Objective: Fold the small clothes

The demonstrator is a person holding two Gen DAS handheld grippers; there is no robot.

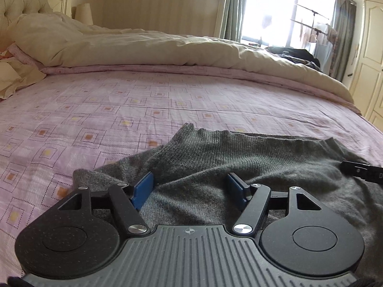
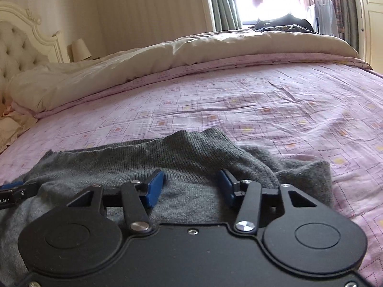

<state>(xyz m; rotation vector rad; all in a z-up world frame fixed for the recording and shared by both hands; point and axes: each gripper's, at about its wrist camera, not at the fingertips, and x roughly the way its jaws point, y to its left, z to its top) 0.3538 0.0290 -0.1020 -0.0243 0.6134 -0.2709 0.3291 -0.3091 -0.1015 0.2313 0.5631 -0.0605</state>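
A dark grey knitted sweater (image 1: 239, 157) lies rumpled on the pink patterned bedsheet (image 1: 107, 105), its ribbed edge toward the far side. My left gripper (image 1: 190, 185) hovers low over the sweater's left part, its blue pads (image 1: 143, 187) wide apart with knit below them and nothing pinched. In the right wrist view the same sweater (image 2: 191, 150) spreads under my right gripper (image 2: 191, 185), which is open, its blue pads (image 2: 155, 186) standing either side of the ribbed band without pressing it. Each gripper's tip shows at the edge of the other view.
A beige duvet (image 1: 143, 45) is bunched along the far side of the bed, with dark clothes (image 2: 284, 25) heaped on it near the window. A tufted headboard (image 2: 16, 47) and lamp stand at the left, a cream wardrobe (image 1: 368, 59) at the right.
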